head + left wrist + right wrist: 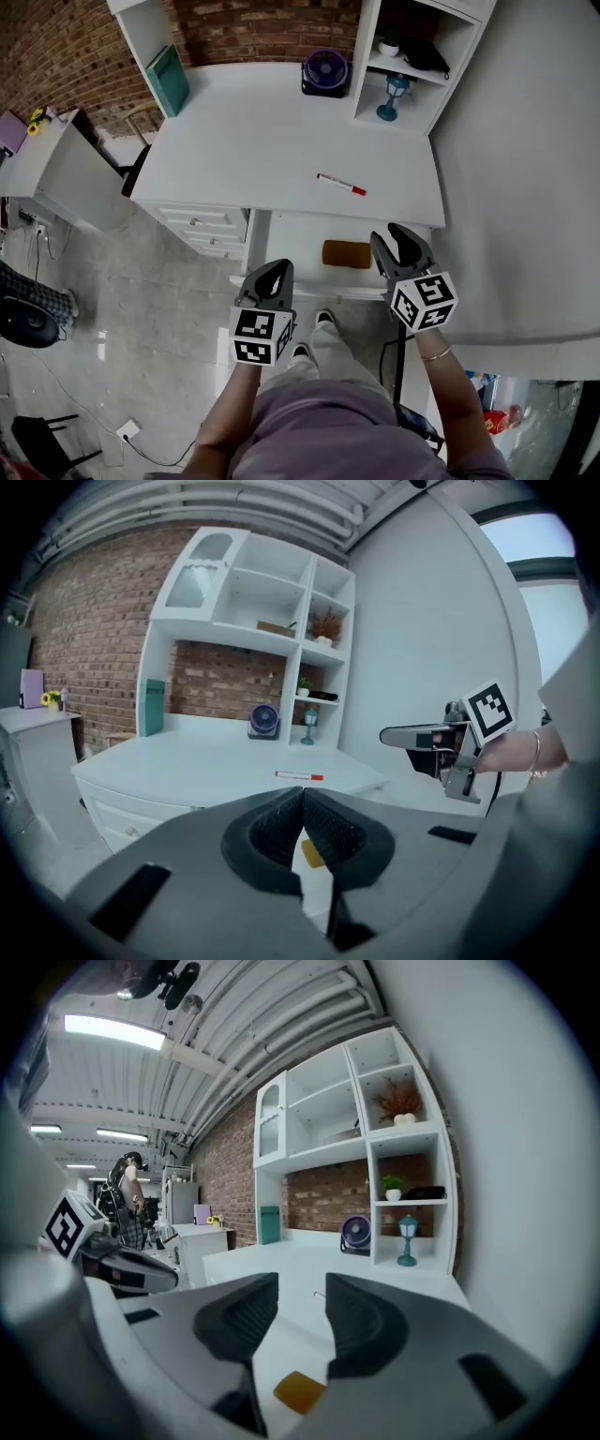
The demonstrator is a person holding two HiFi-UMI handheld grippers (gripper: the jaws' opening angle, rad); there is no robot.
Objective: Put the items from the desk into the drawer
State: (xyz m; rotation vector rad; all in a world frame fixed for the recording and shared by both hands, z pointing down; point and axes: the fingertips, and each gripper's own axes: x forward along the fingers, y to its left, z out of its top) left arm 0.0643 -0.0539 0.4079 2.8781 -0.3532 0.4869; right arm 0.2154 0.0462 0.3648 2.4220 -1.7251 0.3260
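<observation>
A red-capped white marker [340, 184] lies on the white desk [272, 141], toward its front right; it also shows as the marker [299, 776] beyond my left jaws. Below the desk edge the open drawer [281, 246] holds a flat brown pad [347, 253], seen as the pad [298, 1390] between my right jaws. My left gripper [275, 277] hovers in front of the drawer's left part, its jaws touching, empty. My right gripper [397, 246] hangs over the drawer's right end, its jaws apart with nothing between them.
A teal book [169, 80] leans at the desk's back left. A purple fan [325, 72] stands at the back, a small blue lamp [391, 97] in the shelf unit [412, 56]. A white side cabinet [56, 169] stands left. The person's legs and shoes [314, 337] are below the drawer.
</observation>
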